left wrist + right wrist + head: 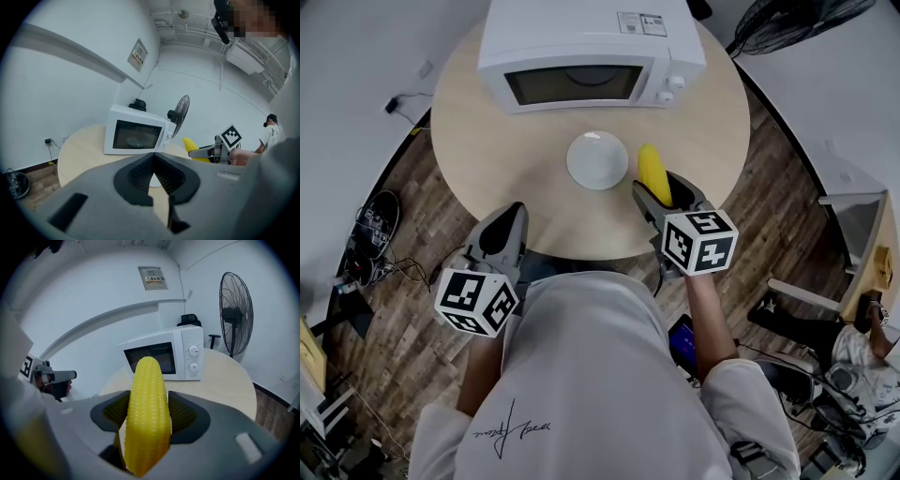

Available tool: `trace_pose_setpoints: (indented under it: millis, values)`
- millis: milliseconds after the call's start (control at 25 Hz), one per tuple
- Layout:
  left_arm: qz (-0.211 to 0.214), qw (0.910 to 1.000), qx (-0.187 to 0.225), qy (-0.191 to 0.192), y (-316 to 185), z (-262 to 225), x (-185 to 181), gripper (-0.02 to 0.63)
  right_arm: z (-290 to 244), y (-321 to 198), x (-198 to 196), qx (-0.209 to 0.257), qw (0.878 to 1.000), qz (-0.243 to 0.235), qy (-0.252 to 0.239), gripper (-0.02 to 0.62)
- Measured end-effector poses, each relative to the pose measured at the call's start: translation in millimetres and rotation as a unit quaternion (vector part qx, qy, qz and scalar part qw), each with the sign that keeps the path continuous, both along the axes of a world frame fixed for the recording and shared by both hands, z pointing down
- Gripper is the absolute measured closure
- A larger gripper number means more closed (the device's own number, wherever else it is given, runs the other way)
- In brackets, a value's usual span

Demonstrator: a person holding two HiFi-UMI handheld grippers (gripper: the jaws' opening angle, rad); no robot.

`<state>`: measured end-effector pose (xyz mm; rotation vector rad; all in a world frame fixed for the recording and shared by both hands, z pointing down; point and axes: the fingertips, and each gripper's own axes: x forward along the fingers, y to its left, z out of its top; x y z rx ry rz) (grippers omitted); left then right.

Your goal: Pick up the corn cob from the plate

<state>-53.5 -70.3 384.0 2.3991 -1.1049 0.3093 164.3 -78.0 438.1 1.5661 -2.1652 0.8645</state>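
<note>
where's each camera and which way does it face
Head view: on the person's head, facing steeply down at table, plate, left gripper, right gripper, shirt.
Left gripper view: on the left gripper, facing the microwave; shut jaws, right hand show.
Right gripper view: on the right gripper, facing the microwave past its held corn cob.
Shared: microwave, in all three.

Yellow corn cob (146, 416), lifted beside plate (597, 160)

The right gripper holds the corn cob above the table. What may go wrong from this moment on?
1. The corn cob sticks far out of the right gripper, so it may tilt or slip from the jaws.
2. The plate lies close on the cob's left, so a sideways swing may knock it.
</note>
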Motion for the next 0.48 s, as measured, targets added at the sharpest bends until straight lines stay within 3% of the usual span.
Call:
trace_pose_setpoints:
  millis: [480]
  values:
    - [-0.006,1.0,-0.003,0.003,5,1,-4,0.609,-19,17,7,0.032,0.999,0.027,-0.023,0.328]
